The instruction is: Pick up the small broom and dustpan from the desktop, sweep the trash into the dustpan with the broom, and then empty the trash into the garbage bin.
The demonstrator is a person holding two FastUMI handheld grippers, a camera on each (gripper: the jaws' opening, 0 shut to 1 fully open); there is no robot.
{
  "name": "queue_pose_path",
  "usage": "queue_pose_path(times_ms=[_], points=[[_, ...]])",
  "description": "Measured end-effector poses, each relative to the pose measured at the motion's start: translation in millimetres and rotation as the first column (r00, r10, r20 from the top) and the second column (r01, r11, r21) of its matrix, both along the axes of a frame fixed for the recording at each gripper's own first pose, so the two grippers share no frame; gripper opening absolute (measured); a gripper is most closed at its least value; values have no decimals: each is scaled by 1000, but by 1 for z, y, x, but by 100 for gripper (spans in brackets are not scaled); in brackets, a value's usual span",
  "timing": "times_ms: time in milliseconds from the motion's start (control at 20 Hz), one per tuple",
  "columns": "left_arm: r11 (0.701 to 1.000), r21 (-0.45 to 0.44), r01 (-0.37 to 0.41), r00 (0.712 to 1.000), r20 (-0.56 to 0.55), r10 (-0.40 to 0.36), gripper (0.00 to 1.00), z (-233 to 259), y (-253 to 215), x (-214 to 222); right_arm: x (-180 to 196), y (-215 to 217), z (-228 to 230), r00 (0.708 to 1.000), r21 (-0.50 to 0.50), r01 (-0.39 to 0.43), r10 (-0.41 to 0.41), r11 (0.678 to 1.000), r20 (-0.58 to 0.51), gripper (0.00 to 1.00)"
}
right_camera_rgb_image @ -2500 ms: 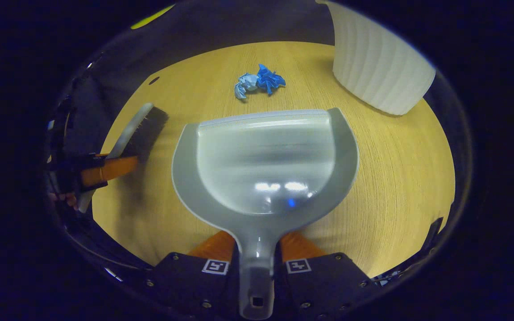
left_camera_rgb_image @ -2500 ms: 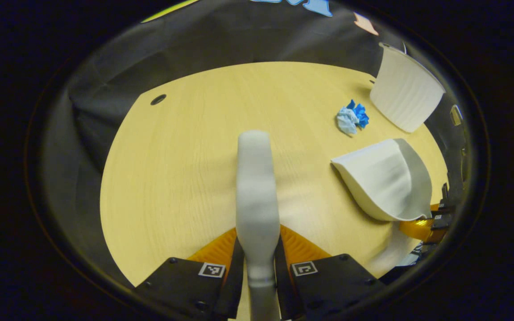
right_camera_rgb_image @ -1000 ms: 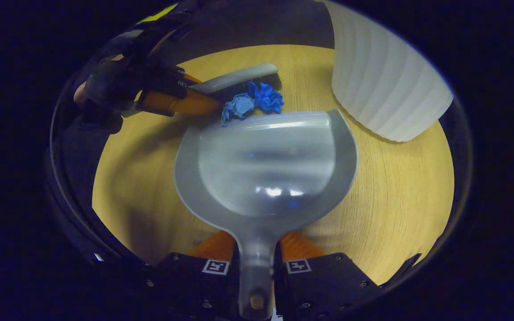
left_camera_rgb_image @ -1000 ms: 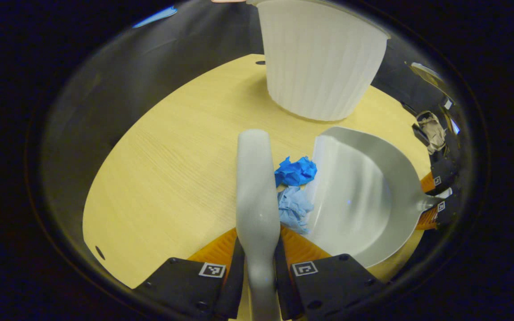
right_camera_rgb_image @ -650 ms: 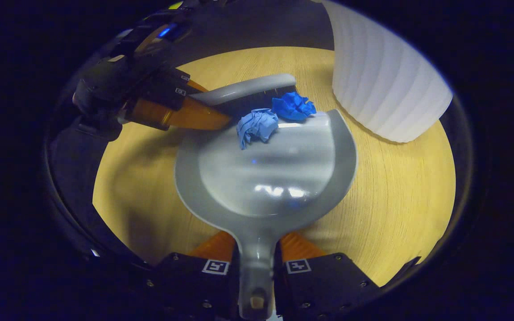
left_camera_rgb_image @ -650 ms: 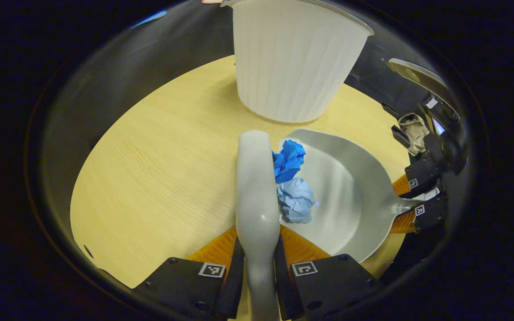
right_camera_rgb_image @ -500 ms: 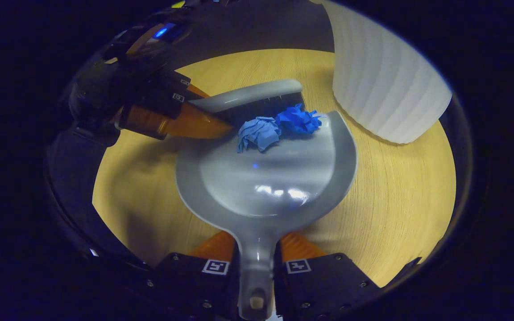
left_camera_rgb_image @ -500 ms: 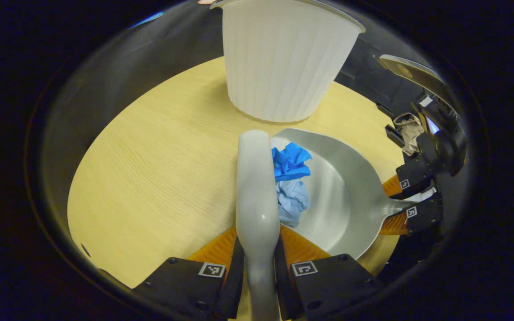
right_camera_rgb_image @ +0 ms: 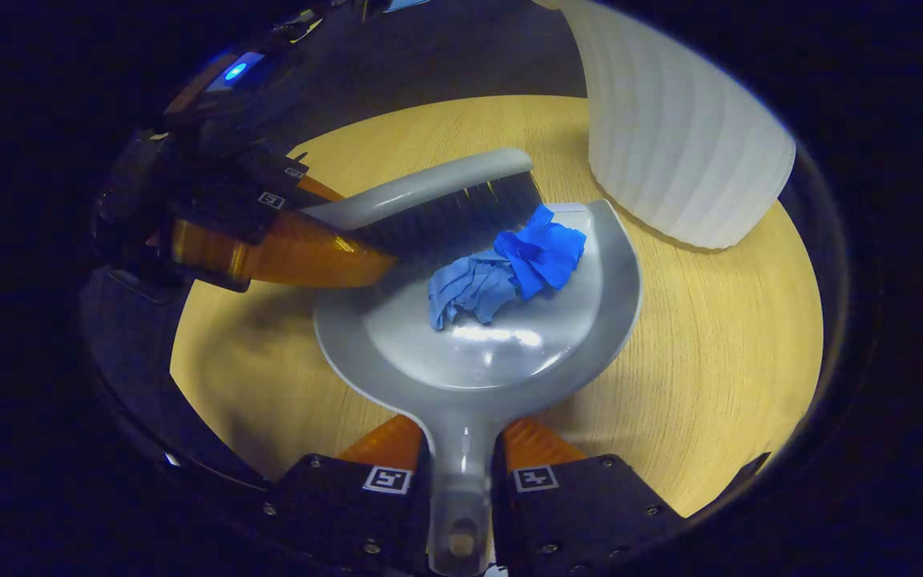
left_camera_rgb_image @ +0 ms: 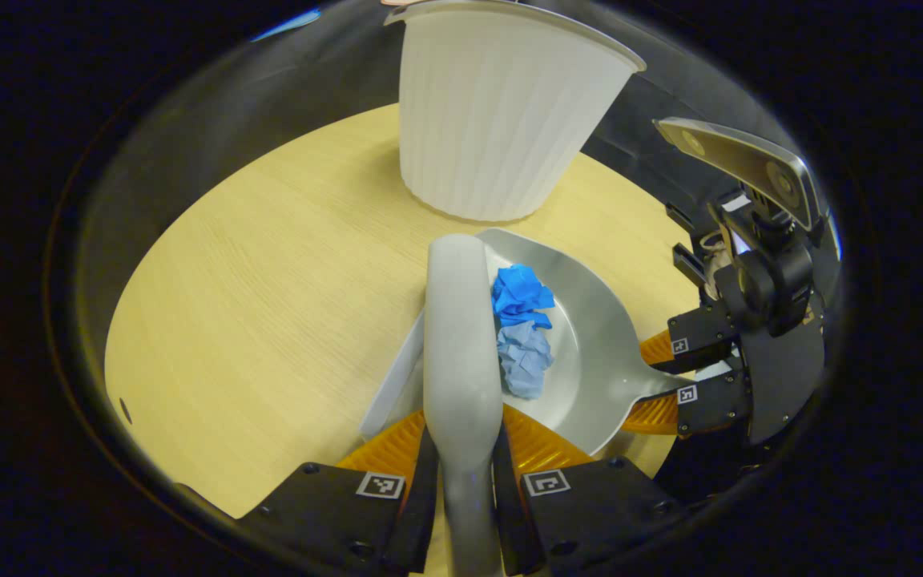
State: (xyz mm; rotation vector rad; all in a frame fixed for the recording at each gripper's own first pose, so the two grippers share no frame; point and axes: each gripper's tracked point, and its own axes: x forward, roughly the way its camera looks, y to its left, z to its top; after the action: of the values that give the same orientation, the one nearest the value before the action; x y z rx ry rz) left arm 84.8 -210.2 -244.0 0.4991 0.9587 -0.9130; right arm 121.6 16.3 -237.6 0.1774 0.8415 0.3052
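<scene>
A white ribbed garbage bin (left_camera_rgb_image: 501, 112) is seen standing on the wooden worktop (left_camera_rgb_image: 269, 272), just beyond the dustpan (right_camera_rgb_image: 477, 336). 2 crumpled paper wads, dark blue wad (right_camera_rgb_image: 542, 248) and light blue wad (right_camera_rgb_image: 469, 288), are seen lying inside the dustpan, against the broom (right_camera_rgb_image: 429, 200) bristles at its open edge. The broom handle is clamped by the left hand-held gripper (left_camera_rgb_image: 461, 465), reaching in from the left in the right gripper view. The dustpan handle is clamped by the right hand-held gripper (right_camera_rgb_image: 461, 473), pan held low over the worktop.
</scene>
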Motion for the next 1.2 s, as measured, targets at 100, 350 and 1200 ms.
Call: queue_pose_path(times_ms=[100, 350, 1200], points=[[999, -17, -49, 998, 32, 49, 40, 15, 9, 6, -1, 2, -3, 1000, -7, 9, -9, 1000, -1, 31], [979, -72, -188, 978, 79, 194, 42, 28, 36, 15, -1, 2, 1, 1000, -26, 13, -13, 1000, 19, 31], [798, -235, -555, 802, 101, 588, 40, -4, 189, 3, 7, 7, 2, 987, 100, -11, -5, 995, 158, 31]])
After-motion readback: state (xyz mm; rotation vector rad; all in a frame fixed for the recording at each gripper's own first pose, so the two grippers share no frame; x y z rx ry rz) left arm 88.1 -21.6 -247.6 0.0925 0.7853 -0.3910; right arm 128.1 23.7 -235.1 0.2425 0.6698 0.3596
